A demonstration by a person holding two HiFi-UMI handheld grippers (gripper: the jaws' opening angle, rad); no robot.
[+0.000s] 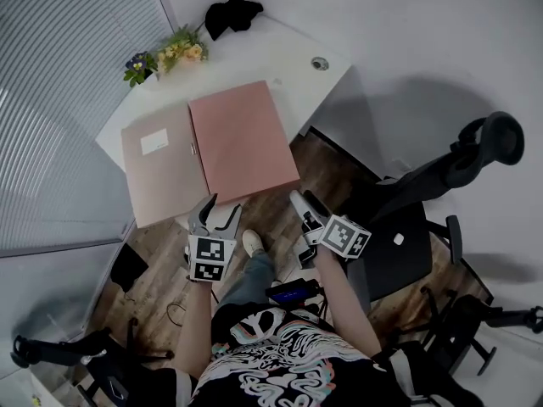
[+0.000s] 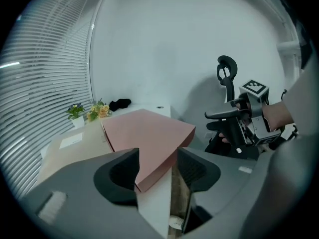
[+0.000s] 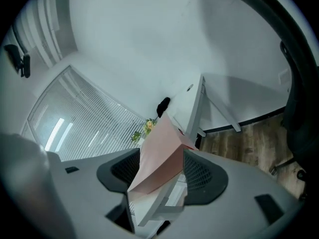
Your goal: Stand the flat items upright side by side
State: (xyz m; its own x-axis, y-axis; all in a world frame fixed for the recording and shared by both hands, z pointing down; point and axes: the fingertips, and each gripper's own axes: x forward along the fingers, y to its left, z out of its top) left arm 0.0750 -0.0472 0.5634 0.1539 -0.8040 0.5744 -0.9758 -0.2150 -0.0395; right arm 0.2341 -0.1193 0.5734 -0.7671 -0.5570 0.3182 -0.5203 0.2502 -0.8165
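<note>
**A:** Light's bright and flat here, looks like daylight through the blinds (image 1: 68,117) left of the desk (image 1: 280,53). The desk top is an even white, almost blown out.

**B:** Yep. The chair (image 1: 475,142) right of the desk throws a big soft shadow (image 1: 416,100) on the wall (image 1: 407,24) behind it, and it gets dim below the desk.

**A:** Both gripper views are heavy fisheye, with black corners and the blinds bent into curves. The right gripper view has bright streaks on the slats too.

**B:** Left gripper (image 2: 157,156) and right gripper (image 3: 161,156) look soft up close, while the desk beyond stays fairly sharp. The head view bends at its edges as well.
</note>
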